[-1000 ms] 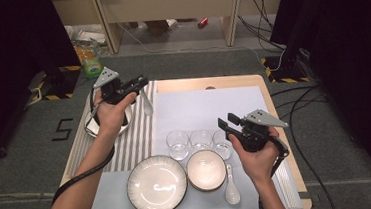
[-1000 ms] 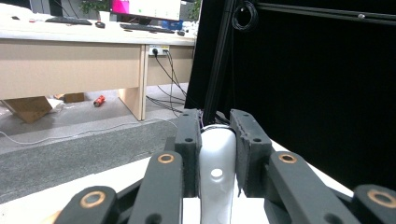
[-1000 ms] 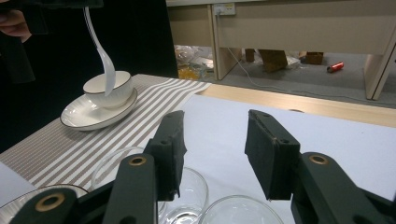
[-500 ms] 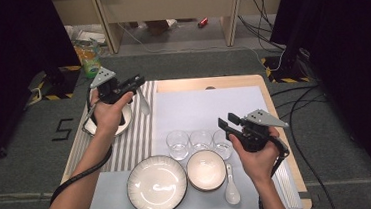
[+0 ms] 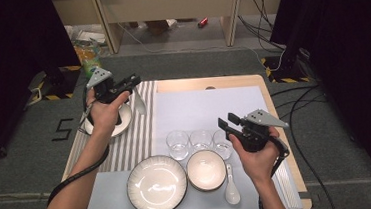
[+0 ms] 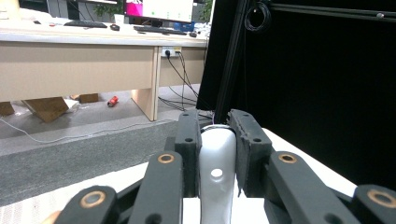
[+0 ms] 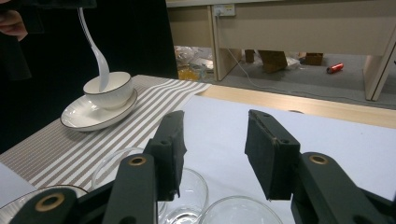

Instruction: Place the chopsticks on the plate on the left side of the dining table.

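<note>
Clearly a "5" [image 5: 64,129] marks the floor left of the bench [image 5: 207,84]. Left hand-held gripper [image 5: 132,82] pinches a white spoon [image 5: 138,102] – drifted slightly leftward, beside the small bowl [image 7: 108,88]. Right hand-held gripper [image 5: 227,122] – unmoved – stays spread, empty.

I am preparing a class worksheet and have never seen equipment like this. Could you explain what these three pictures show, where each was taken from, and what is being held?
A person stands at a table, holding a hand-operated two-jaw gripper in each hand. The high view looks down from above; each of the other two pictures comes from a camera riding on one gripper, looking along its black jaws.

The left gripper clamps the handle of a white spoon, hanging above a small bowl on a saucer. The right gripper is open, holding nothing, near three glasses. Nearer the person lie a plate, a bowl and a second spoon.
</note>
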Tool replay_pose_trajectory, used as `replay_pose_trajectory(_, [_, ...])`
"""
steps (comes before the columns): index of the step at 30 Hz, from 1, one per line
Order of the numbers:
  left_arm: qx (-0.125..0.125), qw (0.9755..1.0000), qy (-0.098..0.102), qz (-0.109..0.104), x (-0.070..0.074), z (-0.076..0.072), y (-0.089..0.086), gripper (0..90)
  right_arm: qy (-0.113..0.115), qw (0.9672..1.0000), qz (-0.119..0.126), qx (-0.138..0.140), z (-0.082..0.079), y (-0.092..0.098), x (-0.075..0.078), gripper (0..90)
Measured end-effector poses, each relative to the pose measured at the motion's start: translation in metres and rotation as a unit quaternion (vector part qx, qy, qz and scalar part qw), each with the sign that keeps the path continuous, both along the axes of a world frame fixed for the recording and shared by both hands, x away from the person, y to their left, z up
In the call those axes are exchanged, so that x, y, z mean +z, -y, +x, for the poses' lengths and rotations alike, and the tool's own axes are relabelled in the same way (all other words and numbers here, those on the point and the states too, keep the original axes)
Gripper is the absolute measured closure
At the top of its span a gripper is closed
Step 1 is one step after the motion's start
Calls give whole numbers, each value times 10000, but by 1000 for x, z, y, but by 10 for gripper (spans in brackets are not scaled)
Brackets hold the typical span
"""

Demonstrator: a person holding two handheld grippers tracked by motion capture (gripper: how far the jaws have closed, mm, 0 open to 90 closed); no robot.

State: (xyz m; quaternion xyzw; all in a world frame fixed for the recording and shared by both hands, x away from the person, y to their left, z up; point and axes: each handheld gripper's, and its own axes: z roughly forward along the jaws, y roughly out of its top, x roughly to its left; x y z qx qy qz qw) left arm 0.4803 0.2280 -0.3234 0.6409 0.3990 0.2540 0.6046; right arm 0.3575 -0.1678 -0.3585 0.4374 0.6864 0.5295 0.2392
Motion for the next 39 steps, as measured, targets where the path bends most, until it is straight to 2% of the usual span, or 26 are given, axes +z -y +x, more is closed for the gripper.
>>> replay_pose_trajectory(20, [133, 9999, -13, 18, 1, 2, -12, 732, 12, 10000, -6, 13, 0, -1, 0, 568])
replay_pose_trajectory(26, [176, 9998, -13, 16, 1, 3, -16, 732, -38, 10000, 65, 9, 0, -3, 0, 568])
replay_pose_trajectory(39, [256, 9997, -26, 22, 0, 4, -23, 732, 0, 10000, 20, 7, 0, -1, 0, 567])
